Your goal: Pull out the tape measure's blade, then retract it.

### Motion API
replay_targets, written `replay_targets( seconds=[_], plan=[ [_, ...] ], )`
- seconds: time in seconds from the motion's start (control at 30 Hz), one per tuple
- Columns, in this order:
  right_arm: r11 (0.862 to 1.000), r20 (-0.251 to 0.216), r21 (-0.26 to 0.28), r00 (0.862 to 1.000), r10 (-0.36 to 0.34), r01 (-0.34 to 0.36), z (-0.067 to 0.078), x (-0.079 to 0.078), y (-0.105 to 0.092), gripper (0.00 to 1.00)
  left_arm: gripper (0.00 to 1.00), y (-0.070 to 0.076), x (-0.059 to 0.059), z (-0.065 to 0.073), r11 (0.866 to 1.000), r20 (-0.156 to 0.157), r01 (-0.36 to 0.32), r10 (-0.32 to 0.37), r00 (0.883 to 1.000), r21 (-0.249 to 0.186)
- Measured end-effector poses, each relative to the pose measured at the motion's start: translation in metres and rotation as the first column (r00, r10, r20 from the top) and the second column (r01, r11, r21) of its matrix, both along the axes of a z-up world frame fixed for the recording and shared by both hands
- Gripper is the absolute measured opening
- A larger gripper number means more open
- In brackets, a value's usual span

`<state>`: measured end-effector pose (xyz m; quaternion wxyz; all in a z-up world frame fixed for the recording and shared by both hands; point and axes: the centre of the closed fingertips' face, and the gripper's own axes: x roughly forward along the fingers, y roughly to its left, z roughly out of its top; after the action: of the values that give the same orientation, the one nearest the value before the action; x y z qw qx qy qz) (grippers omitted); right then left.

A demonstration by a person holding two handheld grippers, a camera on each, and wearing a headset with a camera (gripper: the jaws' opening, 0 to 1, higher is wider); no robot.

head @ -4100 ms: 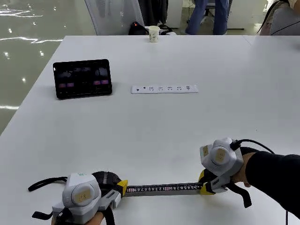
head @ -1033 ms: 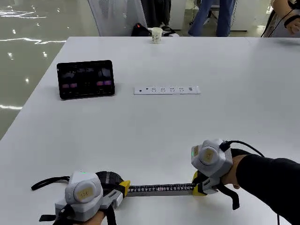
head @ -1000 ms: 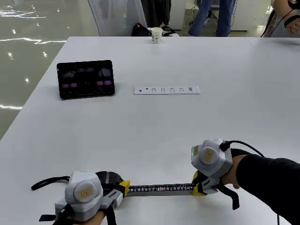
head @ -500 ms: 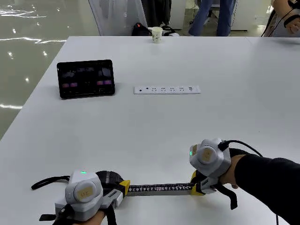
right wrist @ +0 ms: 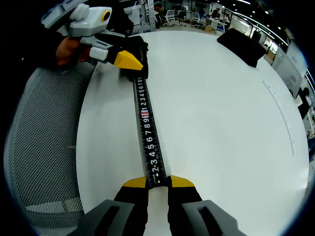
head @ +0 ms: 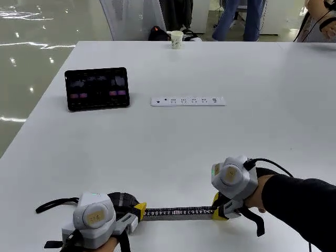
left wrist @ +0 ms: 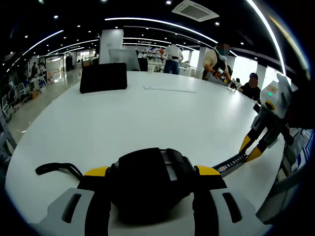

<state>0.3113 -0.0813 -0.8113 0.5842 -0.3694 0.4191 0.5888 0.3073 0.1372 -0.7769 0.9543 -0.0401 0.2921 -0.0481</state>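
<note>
While the left claw (left wrist: 152,171) clamps the case (head: 122,200) at the worktop's (head: 184,152) near left edge to anchor it, the right claw (right wrist: 157,183), near right, pinches the blade (right wrist: 146,128) tip, so the drawn length lies straight between them, likely ready for a guided retraction.
</note>
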Motion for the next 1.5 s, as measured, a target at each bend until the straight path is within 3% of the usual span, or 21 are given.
replay_targets(
  seconds=[1.5],
  plan=[
    [0.999,0.014,0.039,1.0,0.017,-0.018,0.002,-0.001,0.014,0.12,0.63,0.0,0.001,-0.001,1.0,0.001,0.0,0.0,1.0,-0.004]
  ],
)
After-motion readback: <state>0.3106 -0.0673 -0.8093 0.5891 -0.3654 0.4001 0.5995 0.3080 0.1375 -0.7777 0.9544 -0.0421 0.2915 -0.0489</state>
